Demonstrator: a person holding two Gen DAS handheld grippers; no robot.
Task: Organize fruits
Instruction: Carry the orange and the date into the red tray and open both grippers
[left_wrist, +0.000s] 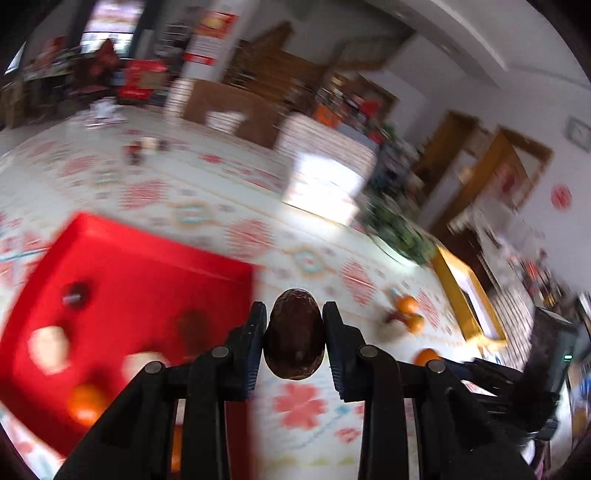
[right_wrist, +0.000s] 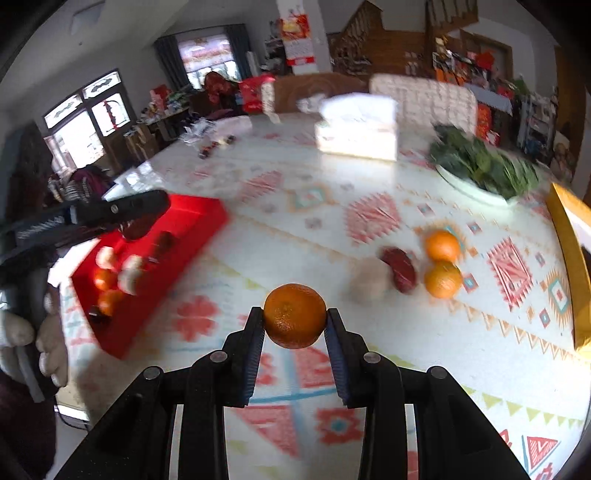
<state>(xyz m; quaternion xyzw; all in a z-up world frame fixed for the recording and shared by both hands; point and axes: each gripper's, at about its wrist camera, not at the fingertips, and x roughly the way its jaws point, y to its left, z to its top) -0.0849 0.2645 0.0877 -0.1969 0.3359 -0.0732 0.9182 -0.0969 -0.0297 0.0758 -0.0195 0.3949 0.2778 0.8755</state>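
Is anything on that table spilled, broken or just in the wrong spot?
Nothing looks spilled or broken. The only strays are fruits still loose on the tablecloth, two oranges and a dark red fruit, while others sit in the red tray. Each gripper holds one: the left gripper a dark brown fruit, the right gripper an orange.

Large table (right_wrist: 369, 229) covered by pale cloth with red and teal geometric print. Behind it: bright windows (right_wrist: 85, 125) at left, wooden staircase (right_wrist: 388, 33), brown doors (left_wrist: 480, 166) in a white wall. Cluttered shelves (right_wrist: 461, 70) along back; daylight strong.
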